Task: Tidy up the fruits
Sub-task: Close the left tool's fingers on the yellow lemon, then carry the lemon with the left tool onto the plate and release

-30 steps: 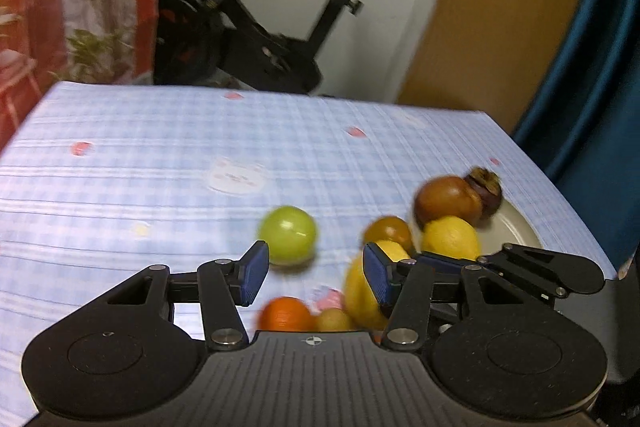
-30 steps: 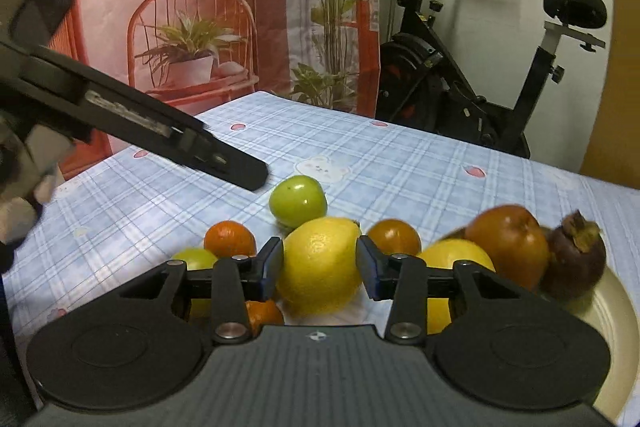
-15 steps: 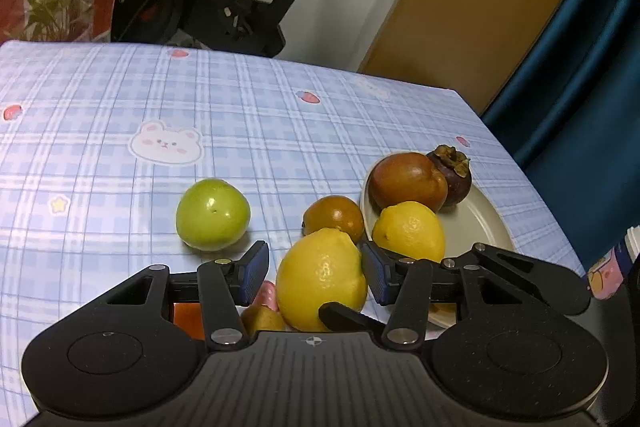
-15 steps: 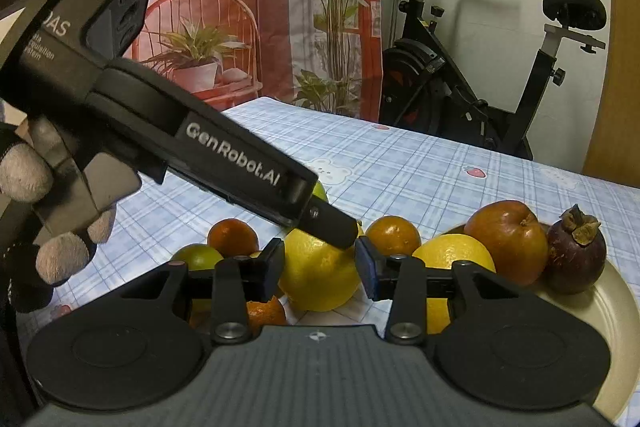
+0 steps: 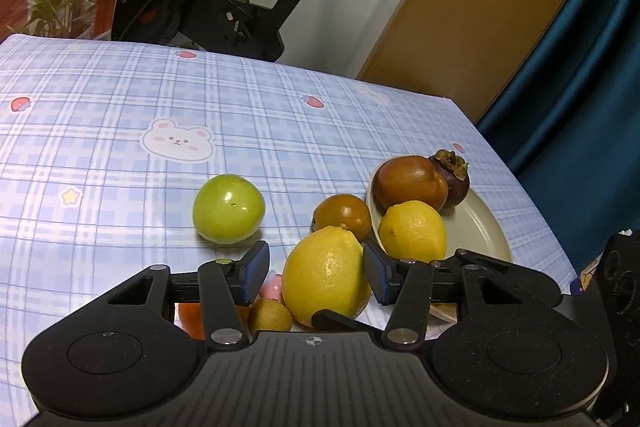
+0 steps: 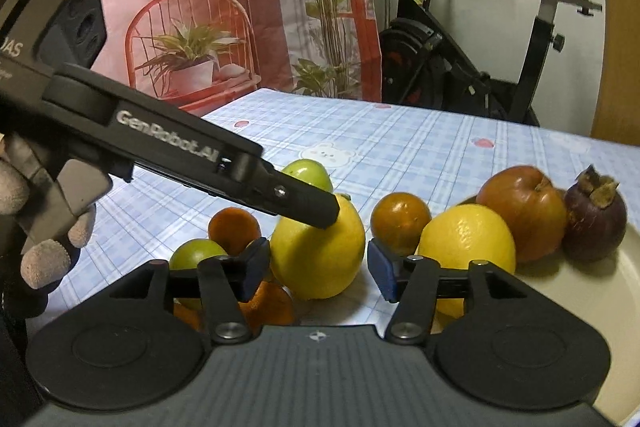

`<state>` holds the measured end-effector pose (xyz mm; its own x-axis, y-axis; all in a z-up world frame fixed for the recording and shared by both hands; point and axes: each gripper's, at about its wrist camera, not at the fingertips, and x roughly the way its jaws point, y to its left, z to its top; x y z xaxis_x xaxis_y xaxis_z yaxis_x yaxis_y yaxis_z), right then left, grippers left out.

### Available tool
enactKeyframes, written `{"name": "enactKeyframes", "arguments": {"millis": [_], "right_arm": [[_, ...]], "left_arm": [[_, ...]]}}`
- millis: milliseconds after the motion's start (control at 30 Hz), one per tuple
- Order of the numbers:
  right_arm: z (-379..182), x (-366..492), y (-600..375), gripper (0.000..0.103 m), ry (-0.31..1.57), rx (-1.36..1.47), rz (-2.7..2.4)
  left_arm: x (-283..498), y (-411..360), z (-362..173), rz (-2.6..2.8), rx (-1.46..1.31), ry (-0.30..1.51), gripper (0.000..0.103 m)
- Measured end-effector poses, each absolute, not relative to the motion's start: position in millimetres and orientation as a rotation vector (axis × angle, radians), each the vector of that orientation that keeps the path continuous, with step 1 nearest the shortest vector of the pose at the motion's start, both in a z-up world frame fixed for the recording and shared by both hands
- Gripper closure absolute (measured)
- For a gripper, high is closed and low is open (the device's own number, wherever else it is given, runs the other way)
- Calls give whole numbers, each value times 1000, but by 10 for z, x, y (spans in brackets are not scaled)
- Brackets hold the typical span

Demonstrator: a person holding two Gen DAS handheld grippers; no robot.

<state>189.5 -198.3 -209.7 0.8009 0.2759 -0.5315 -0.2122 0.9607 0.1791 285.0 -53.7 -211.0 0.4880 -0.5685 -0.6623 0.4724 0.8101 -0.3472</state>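
Here the right gripper has just been opening, its jaws now apart on either side of the big lemon between them. The left gripper, part-open, frames it too. The plate lies to their right, seemingly the lemon's destination.
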Motion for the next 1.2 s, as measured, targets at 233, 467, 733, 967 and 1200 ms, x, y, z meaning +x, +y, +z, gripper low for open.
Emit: {"name": "enactKeyframes", "arguments": {"millis": [233, 467, 733, 967, 1200], "right_arm": [[-2181, 1974, -1989, 43, 616, 172, 275], [-2190, 1941, -2017, 44, 610, 197, 270], [-2096, 1744, -1988, 44, 552, 161, 245], [-1934, 1551, -2120, 44, 475, 159, 204], [-1823, 1362, -2438, 44, 420, 190, 103]], "left_arm": [[2844, -511, -2128, -641, -153, 855, 48], [2741, -630, -2171, -677, -89, 879, 49], [2538, -685, -2061, -676, -68, 815, 48], [2435, -945, -1867, -696, -55, 761, 48], [2414, -1471, -1763, -741, 14, 731, 48]]}}
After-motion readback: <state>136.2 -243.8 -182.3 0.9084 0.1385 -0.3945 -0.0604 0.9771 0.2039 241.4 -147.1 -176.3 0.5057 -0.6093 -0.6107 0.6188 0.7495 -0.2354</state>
